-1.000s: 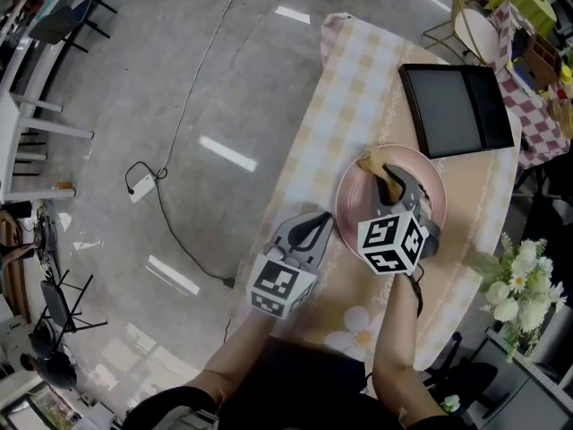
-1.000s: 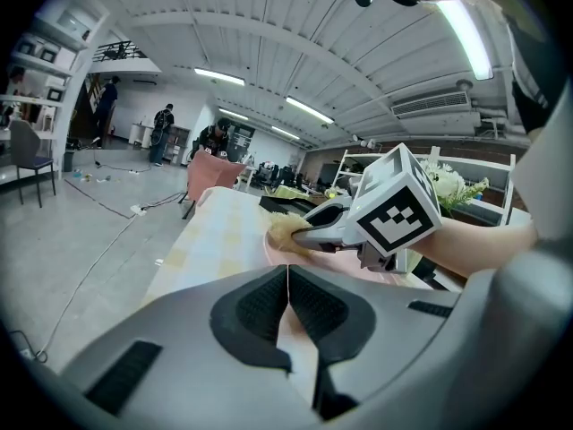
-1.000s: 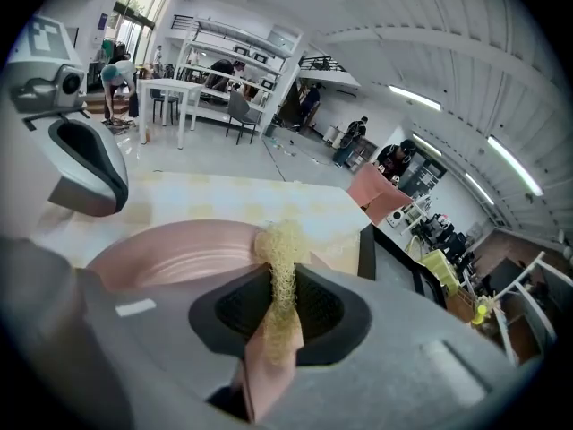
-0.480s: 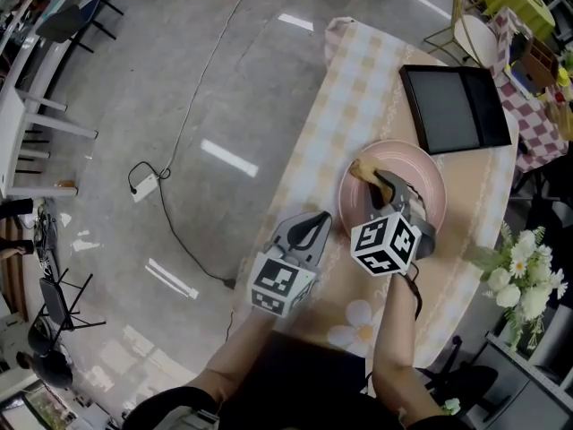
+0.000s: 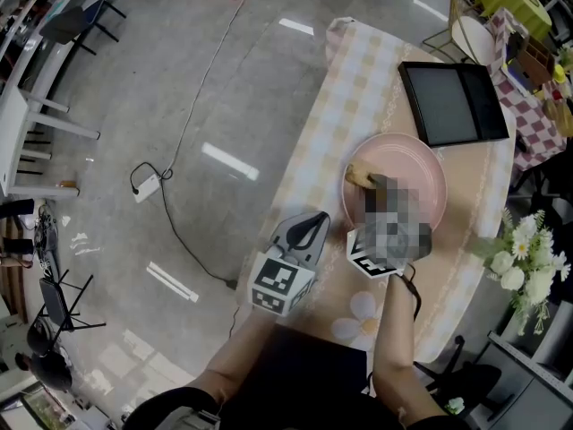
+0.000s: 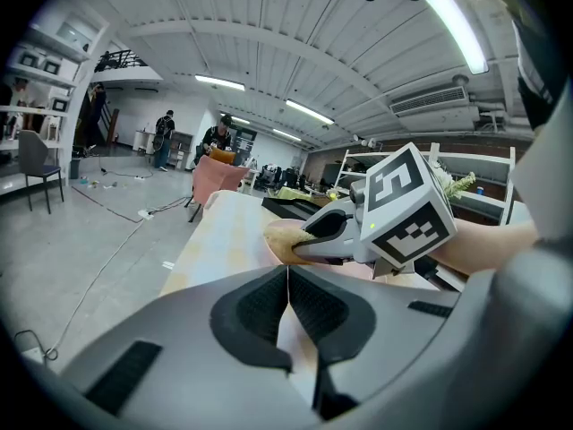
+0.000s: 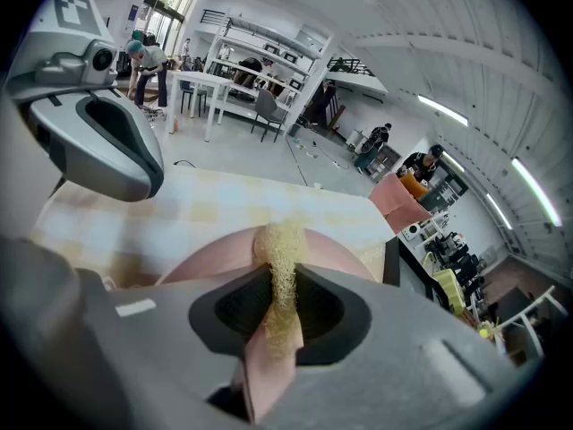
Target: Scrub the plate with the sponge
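- The right gripper [image 7: 285,280] was clamped on a tan, fibrous sponge [image 7: 279,240], which stuck out past the jaw tips.
- Seen from the head view, the right gripper [image 5: 374,184] held the sponge [image 5: 358,176] at the left edge of a pink plate [image 5: 421,164]; whether it pressed on the plate could not be told.
- In the right gripper view the plate [image 7: 215,253] filled the space just beyond the jaws.
- The left gripper [image 6: 288,294] had its jaws pressed together with nothing between them.
- The left gripper [image 5: 309,227] hung at the table's left edge, just beside the plate and clear of it.
- Each gripper carried a cube [image 5: 279,283] of black-and-white square markers; the right one's cube [image 6: 407,209] showed patterns only, not words.
- The table [image 5: 349,88] wore a pale cloth of yellow and white checks, with a white flower print [image 5: 363,316] near the person.
- A black tray [image 5: 452,106] lay beyond the plate, near it but apart.
- White flowers [image 5: 524,271] stood off the table's right side.
- The floor was glossy grey concrete, with a cable [image 5: 179,141] trailing to a power strip [image 5: 148,186].
- The room was a large workshop with strip lights, shelving, a chair [image 6: 34,155] and distant people [image 6: 219,137].
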Motion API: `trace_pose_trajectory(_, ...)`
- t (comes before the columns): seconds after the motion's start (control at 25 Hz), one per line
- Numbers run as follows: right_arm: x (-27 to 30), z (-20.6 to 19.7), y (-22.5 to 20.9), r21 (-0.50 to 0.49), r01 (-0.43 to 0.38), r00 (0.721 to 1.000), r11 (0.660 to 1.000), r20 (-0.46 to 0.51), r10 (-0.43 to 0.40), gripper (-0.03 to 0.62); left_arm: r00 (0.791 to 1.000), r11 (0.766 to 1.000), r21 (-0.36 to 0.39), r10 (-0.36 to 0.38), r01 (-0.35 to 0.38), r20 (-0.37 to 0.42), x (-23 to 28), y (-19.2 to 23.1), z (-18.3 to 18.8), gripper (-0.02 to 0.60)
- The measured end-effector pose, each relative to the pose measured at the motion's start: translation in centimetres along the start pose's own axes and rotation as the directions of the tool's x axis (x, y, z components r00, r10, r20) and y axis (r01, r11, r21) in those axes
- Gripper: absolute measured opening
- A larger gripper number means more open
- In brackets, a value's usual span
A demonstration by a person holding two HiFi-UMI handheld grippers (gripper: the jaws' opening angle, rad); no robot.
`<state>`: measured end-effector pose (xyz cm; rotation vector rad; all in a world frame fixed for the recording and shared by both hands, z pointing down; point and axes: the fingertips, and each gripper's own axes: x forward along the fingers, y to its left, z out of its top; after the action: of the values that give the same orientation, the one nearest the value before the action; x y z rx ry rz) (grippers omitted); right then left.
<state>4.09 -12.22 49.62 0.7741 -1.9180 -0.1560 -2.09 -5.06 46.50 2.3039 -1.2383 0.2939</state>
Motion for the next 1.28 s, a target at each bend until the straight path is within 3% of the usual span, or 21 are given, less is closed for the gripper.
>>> trace_pose_trajectory(1.28,-3.4,-1.9,4.4,0.004,-0.069,0.998,0.998,-0.016,0.069,0.069,1.000,0.999,0.047,-0.007,0.008,-0.013,-2.5,-1.7,-1.4,0.014)
